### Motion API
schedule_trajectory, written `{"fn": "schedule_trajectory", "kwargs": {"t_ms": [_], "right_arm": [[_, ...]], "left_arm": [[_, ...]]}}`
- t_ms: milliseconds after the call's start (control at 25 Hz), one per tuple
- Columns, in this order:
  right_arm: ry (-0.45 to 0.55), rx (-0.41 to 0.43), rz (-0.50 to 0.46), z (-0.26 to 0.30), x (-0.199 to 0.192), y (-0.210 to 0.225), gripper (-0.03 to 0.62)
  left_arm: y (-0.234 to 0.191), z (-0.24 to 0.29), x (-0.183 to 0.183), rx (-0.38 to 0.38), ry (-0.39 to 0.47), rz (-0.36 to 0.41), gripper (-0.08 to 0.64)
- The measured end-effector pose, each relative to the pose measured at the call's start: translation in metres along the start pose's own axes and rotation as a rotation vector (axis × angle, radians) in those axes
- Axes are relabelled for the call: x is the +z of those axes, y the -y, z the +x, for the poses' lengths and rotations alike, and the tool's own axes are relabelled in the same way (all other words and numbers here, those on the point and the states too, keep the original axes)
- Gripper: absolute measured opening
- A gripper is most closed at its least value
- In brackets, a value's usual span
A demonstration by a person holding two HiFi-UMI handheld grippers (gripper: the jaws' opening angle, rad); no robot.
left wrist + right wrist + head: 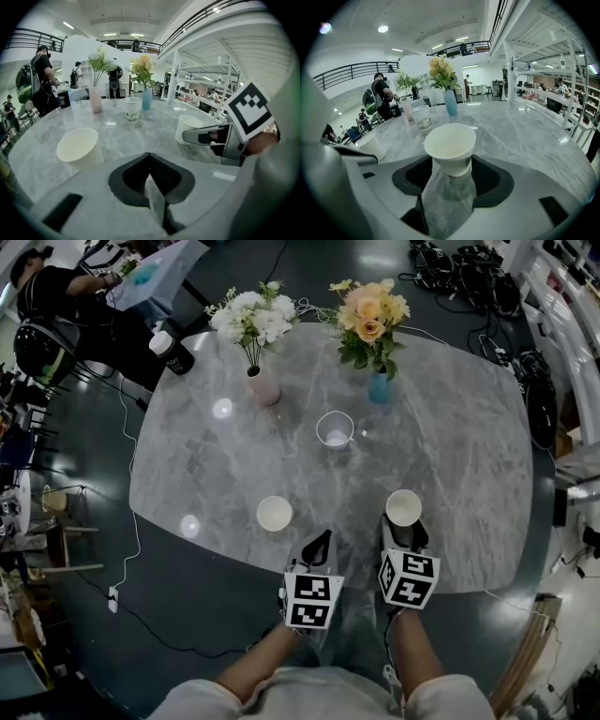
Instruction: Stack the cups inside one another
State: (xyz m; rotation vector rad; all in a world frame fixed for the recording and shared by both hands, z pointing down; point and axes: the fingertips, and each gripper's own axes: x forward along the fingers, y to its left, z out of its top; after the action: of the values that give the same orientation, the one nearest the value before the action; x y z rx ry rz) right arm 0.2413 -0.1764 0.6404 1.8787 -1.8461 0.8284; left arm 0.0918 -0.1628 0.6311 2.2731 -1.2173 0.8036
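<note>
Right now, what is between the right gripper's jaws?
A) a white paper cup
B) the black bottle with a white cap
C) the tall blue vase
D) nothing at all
A: in the right gripper view, the white paper cup sits pinched between the two jaws of the right gripper.

Upright: white cup, held cup, possibly clear cup.

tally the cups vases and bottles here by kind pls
cups: 3 (left cup, far cup, right cup)
vases: 2 (pink vase, blue vase)
bottle: 1
total: 6
</note>
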Motion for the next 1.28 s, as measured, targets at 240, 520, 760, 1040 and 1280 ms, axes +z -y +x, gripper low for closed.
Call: {"fn": "schedule_trajectory", "kwargs": {"t_ms": [240,520,760,1040,1280], "right_arm": [[0.008,0.001,0.003,-0.003,0.002,0.000,0.245],[0.015,0.002,0.001,-0.006,0.006,0.000,0.245],[0.025,0.002,-0.008,-0.010,0.011,-0.004,0.245],[0.044,0.010,-0.021,-0.017,0.024,-0.014,0.245],[0.060,0.015,-0.039,-0.024,0.035,-0.024,0.245]], "left_arm": [[0.000,0.000,0.002,0.001,0.000,0.000,-0.005],[0.000,-0.001,0.004,-0.003,0.008,0.000,-0.005],[-0.004,-0.005,0.009,0.003,0.023,-0.008,-0.005],[-0.010,-0.014,0.018,0.009,0.052,-0.027,-0.005],[-0.017,-0.025,0.028,0.017,0.084,-0.033,-0.005]]}}
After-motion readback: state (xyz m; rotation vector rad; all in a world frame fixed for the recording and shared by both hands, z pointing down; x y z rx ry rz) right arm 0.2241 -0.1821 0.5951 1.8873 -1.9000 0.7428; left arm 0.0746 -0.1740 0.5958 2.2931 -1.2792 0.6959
